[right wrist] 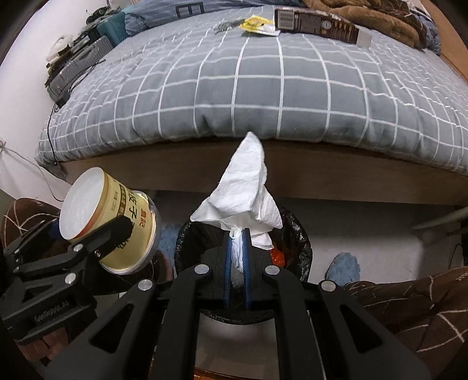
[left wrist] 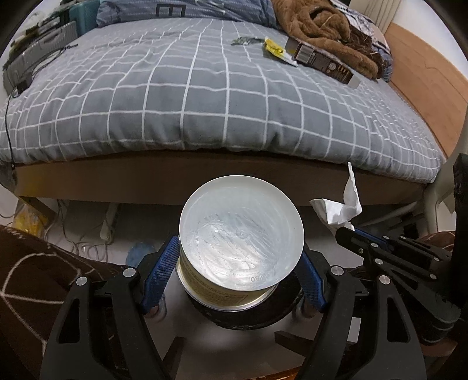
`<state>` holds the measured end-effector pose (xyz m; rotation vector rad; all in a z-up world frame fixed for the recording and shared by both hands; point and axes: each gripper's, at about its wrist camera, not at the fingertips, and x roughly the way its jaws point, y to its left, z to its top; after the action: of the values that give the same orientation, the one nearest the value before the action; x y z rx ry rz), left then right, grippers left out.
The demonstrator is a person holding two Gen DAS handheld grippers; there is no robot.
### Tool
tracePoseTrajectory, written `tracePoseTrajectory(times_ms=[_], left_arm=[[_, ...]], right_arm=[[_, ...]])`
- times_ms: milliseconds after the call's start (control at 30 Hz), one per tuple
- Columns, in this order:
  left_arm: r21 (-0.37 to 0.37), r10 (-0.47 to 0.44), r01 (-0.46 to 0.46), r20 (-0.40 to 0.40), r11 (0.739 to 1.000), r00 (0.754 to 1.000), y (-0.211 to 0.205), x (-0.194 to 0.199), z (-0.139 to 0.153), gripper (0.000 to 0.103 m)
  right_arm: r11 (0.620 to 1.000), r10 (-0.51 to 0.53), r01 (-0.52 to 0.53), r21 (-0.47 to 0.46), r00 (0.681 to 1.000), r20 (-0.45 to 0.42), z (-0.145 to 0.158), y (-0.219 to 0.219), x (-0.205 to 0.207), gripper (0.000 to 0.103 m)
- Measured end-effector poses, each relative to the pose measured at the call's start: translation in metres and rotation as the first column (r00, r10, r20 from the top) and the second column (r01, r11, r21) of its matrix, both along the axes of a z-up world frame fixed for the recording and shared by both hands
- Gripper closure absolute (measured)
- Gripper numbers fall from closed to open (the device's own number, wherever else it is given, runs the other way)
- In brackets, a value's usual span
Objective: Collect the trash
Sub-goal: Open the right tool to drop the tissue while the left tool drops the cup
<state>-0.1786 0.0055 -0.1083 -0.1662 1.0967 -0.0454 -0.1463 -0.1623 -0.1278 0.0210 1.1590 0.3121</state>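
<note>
Down at the near edge of the bed (left wrist: 204,96), both grippers hang over a black-lined trash bin (right wrist: 298,231) on the floor. The left gripper (left wrist: 234,269) grasps a yellow paper cup (left wrist: 222,292) with printed characters, its blue pads (left wrist: 159,274) pressed against the cup's sides — the cup is tipped so that its pale bottom faces the left wrist camera. In the right wrist view that cup (right wrist: 122,225) sits left of the bin, tilted, with a black finger across its wall.

The right gripper (right wrist: 237,263) is clenched on a crumpled white tissue (right wrist: 248,193) — the pinched end is squeezed between the blue pads and the rest fans up and away from them, directly above the bin's opening. Something orange shows inside the bin.

Far across the grey checked duvet lie a yellow wrapper (right wrist: 254,23), a dark flat box (right wrist: 318,24) and a small dark scrap (left wrist: 244,41), near a brown fleece blanket (left wrist: 324,26). Brown patterned fabric (right wrist: 415,307) shows at the near corners.
</note>
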Motion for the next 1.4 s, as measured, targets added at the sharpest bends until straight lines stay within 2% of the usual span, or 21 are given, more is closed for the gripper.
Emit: tracePoseTrajectory(times_ms=[400, 633, 733, 800, 1000, 1200, 1400], left_arm=[[0.022, 0.041, -0.041, -0.034, 0.999, 0.999, 0.025, 0.007, -0.016, 0.029], [0.028, 0.065, -0.063, -0.045, 0.998, 0.997, 0.035, 0.004, -0.02, 0.029], [0.029, 0.061, -0.059, -0.046, 0.998, 0.997, 0.035, 0.004, -0.021, 0.029], [0.028, 0.055, -0.054, -0.045, 0.998, 0.997, 0.033, 0.004, -0.02, 0.029], [0.03, 0.025, -0.024, -0.045, 0.999, 0.999, 0.02, 0.006, -0.021, 0.029], [0.036, -0.008, 0.009, -0.042, 0.999, 0.999, 0.004, 0.011, -0.019, 0.029], [0.04, -0.037, 0.039, -0.044, 0.998, 0.998, -0.013, 0.014, -0.02, 0.029]], right_arm=[[0.999, 0.038, -0.039, -0.021, 0.998, -0.054, -0.025, 0.022, 0.01, 0.096], [0.997, 0.06, -0.062, -0.044, 0.997, -0.046, -0.026, 0.031, 0.009, 0.093], [0.997, 0.054, -0.056, -0.051, 0.997, -0.046, -0.027, 0.029, 0.01, 0.082], [0.998, 0.035, -0.037, -0.06, 0.999, -0.035, -0.025, 0.024, 0.01, 0.067], [0.998, -0.031, 0.032, -0.056, 0.999, 0.011, -0.013, -0.001, 0.012, 0.039], [0.994, -0.07, 0.075, -0.075, 0.995, 0.071, -0.002, -0.022, 0.012, 0.019], [0.983, -0.157, 0.167, -0.077, 0.979, 0.127, 0.009, -0.053, 0.018, 0.009]])
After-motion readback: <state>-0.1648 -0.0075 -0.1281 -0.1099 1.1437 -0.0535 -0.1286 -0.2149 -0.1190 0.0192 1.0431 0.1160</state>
